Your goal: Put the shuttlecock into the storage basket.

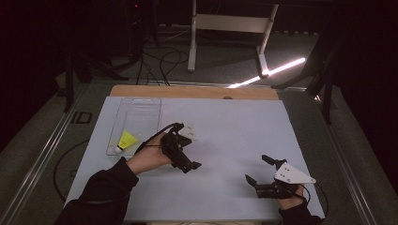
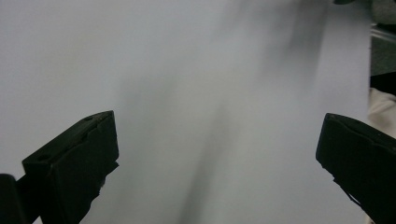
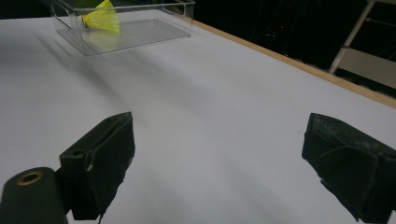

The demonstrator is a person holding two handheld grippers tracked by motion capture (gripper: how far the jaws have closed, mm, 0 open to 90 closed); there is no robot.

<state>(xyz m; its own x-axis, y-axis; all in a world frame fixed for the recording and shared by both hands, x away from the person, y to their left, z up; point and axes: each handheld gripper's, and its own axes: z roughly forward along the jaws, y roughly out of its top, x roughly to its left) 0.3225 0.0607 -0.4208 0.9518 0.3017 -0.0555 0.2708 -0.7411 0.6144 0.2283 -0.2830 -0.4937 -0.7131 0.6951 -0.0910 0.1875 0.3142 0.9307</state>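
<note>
Dark floor and cables lay all around one table (image 1: pixel 220 187) with a pale top. Two claws were over it, one in each hand. One clear plastic box (image 1: pixel 141 110) sat on the table, and one yellow shuttlecock (image 1: pixel 126 140) lay inside it at the near end. The left claw (image 1: pixel 185 152) was just beside the box, on the side away from the table's edge, with the shuttlecock close behind the hand (image 1: pixel 150 159) that held it. Its two black jaws stood wide apart and held nothing. The right claw (image 1: pixel 258 169) was well apart from the box, low over the table. Its two jaws also stood wide apart and held nothing. From the right claw, the box (image 3: pixel 126 28) and shuttlecock (image 3: pixel 100 16) were far ahead.
</note>
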